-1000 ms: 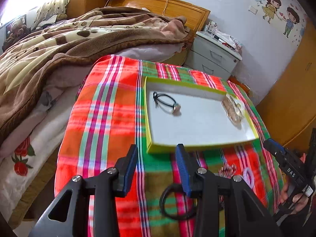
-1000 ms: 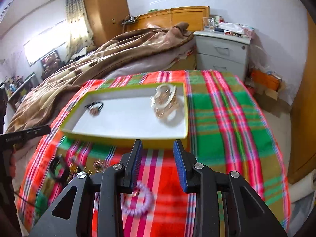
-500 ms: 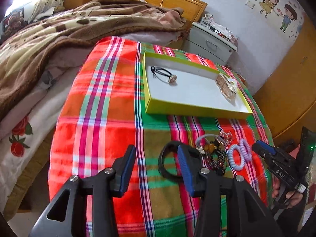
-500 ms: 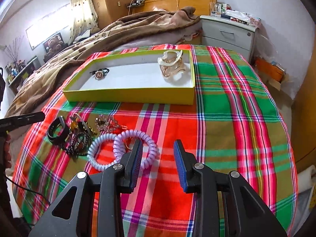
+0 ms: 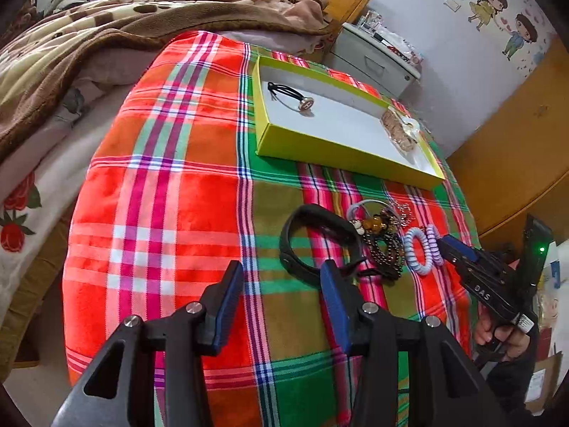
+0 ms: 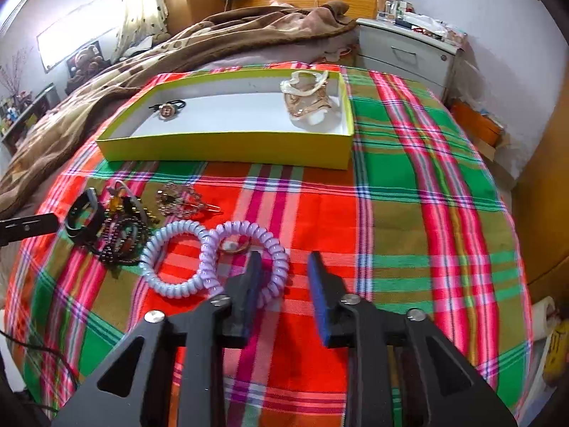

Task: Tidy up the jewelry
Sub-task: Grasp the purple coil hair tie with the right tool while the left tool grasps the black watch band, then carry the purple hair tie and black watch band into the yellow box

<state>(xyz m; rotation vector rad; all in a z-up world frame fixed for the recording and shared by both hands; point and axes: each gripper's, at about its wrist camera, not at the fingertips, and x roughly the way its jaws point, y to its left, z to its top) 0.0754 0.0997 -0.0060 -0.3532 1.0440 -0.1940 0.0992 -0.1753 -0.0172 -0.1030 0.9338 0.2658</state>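
Left gripper (image 5: 281, 277): jaws apart, empty, beside the black wristband (image 5: 313, 242). Bead bracelets (image 6: 121, 238) and coil hair ties (image 6: 213, 259) remain on the desk. Right gripper (image 6: 284, 267): jaws closing, straddling the lilac coil. Yellow tray (image 6: 227, 146) holds two items; most remain.

Our left gripper (image 5: 281, 267) points steeply down. Its jaws have just been opening and now stand wide, with nothing between the pads. Our right gripper (image 6: 284, 256) is pitched down the same way. Its jaws have just been closing but a clear gap remains. One strand of the lilac coil tie (image 6: 245, 229) sits between them by the left-hand finger, not pinched. In the left wrist view, our right hand (image 5: 498, 338) is wrapped round the right gripper's handle.
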